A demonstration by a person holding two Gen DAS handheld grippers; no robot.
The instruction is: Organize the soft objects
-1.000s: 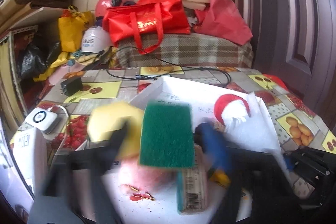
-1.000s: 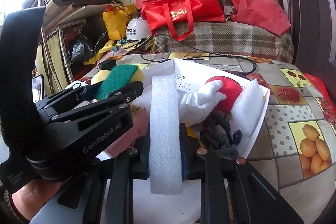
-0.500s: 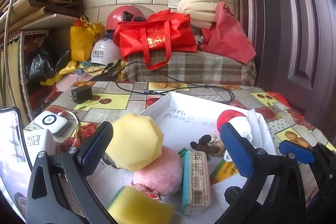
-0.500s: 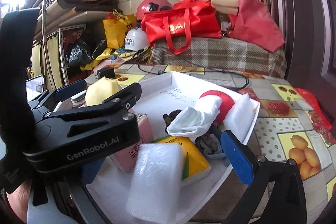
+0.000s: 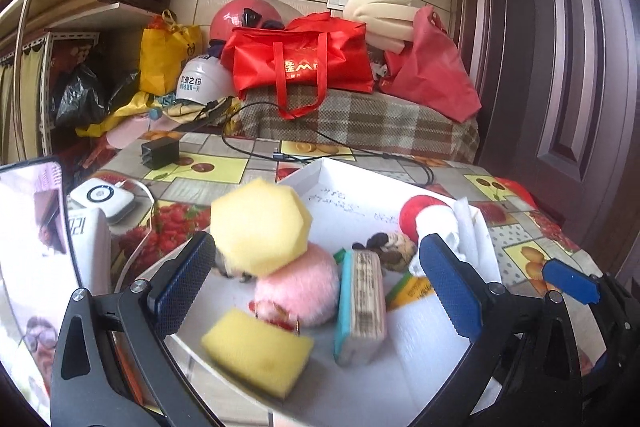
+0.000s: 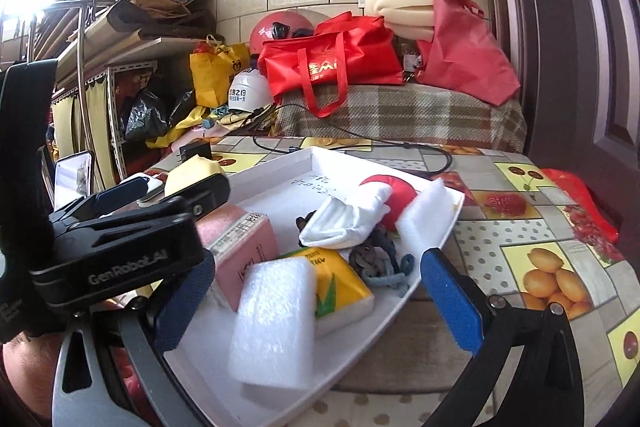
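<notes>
White tray sits on fruit-print tablecloth and holds all soft items. White foam block lies at tray's near edge, yellow sponge likewise. Right gripper jaws fully apart, holding nothing. Left gripper jaws wide, holding nothing.

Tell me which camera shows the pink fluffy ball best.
The left wrist view: the pink fluffy ball lies unobstructed in the white tray, under the yellow sponge. In the right wrist view, the left gripper's body blocks that part of the tray, so the ball is not visible.
</notes>
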